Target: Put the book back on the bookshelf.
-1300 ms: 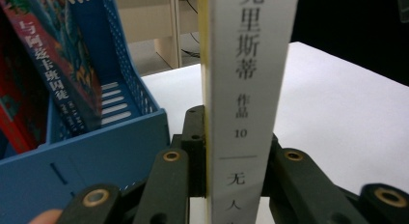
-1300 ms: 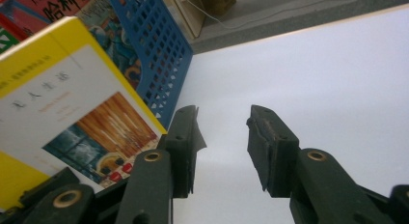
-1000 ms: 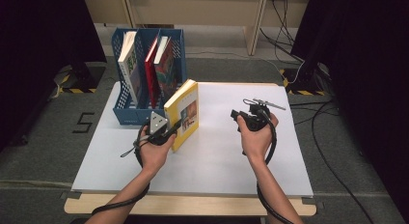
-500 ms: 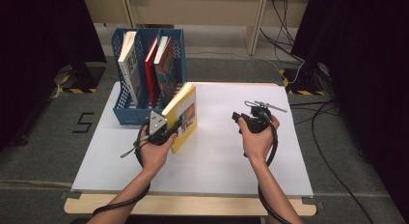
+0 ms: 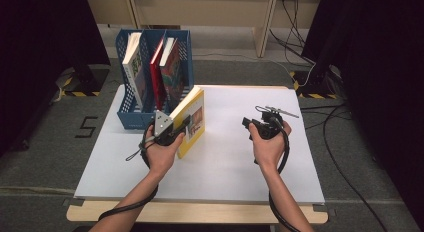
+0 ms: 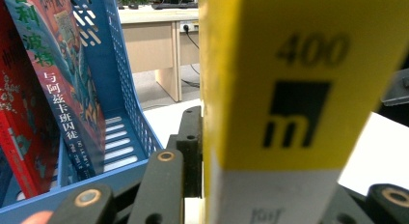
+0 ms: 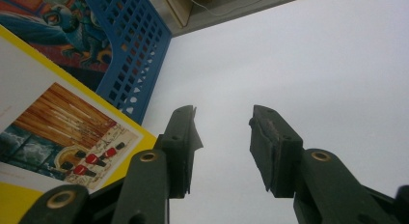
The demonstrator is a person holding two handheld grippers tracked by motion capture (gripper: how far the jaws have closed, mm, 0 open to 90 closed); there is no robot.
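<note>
High view: overhead, facing forward-down. Both gripper views: close, low; all share yellow book and blue rack.

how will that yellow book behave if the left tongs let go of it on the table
The yellow book stands tilted on its lower edge, so it would probably tip flat. It looks thick and stiff, unlikely to flop. The left tongs clamp its spine; the glossy cover might slip.

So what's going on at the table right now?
Left hand-held gripper clamped on yellow book, tilted beside blue rack. Right hand-held gripper open, empty. Nothing blocking.
</note>
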